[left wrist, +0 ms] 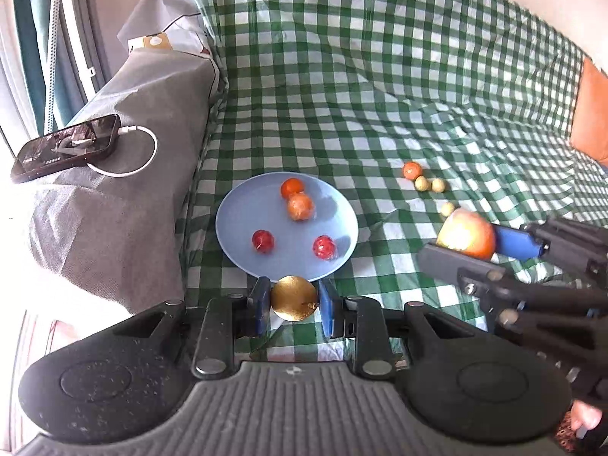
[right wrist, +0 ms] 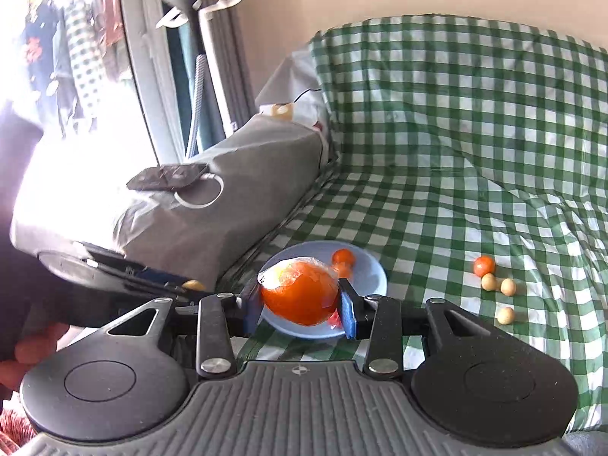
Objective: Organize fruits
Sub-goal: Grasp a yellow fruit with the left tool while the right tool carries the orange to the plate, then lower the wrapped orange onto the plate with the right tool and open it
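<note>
A blue plate (left wrist: 235,224) lies on the green checked cloth and holds several small red and orange fruits (left wrist: 300,206). My left gripper (left wrist: 294,303) is shut on a golden round fruit (left wrist: 293,298) just before the plate's near rim. My right gripper (right wrist: 300,307) is shut on a large orange fruit in clear wrap (right wrist: 300,296), held over the plate (right wrist: 370,269); it shows in the left wrist view (left wrist: 466,233) to the plate's right. A small orange fruit (left wrist: 412,170) and three pale round fruits (left wrist: 421,183) lie loose on the cloth to the right.
A grey covered armrest (left wrist: 114,205) stands left of the plate with a phone (left wrist: 64,148) and white cable on it. An orange cushion (left wrist: 591,114) sits at the far right. A window and a stand are behind the armrest.
</note>
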Motion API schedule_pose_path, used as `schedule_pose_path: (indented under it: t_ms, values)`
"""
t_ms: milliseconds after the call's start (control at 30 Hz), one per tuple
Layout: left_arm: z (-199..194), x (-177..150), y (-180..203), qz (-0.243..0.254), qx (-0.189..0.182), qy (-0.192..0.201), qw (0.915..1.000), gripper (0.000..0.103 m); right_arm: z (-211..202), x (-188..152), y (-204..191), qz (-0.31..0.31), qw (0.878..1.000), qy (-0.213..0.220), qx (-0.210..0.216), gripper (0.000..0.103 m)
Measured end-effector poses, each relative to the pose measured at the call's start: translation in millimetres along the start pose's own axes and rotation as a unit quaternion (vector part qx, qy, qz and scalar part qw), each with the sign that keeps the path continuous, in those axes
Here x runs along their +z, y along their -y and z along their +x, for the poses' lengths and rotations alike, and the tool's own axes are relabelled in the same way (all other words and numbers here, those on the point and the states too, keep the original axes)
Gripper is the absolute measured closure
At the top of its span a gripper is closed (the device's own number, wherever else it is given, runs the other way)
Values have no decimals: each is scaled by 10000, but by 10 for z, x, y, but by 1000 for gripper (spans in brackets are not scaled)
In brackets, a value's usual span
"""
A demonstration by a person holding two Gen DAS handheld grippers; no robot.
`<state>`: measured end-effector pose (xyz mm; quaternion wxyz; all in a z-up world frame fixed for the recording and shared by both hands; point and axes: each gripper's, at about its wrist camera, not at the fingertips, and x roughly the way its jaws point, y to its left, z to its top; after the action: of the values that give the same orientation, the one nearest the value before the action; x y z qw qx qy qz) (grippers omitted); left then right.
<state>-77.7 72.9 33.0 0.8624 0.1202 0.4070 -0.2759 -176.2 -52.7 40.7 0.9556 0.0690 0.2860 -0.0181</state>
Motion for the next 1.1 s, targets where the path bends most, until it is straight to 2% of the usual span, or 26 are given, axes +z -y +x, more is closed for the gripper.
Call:
schedule_pose_path:
  t_ms: [267, 1100]
  values:
    - [-94, -62, 15, 18, -100, 145, 9998, 74, -89, -20, -166, -220, 9997, 47, -126, 61]
    - [-114, -22, -105, -189, 14, 226, 9996, 73, -63, -36, -95, -108, 9998, 21, -185, 61]
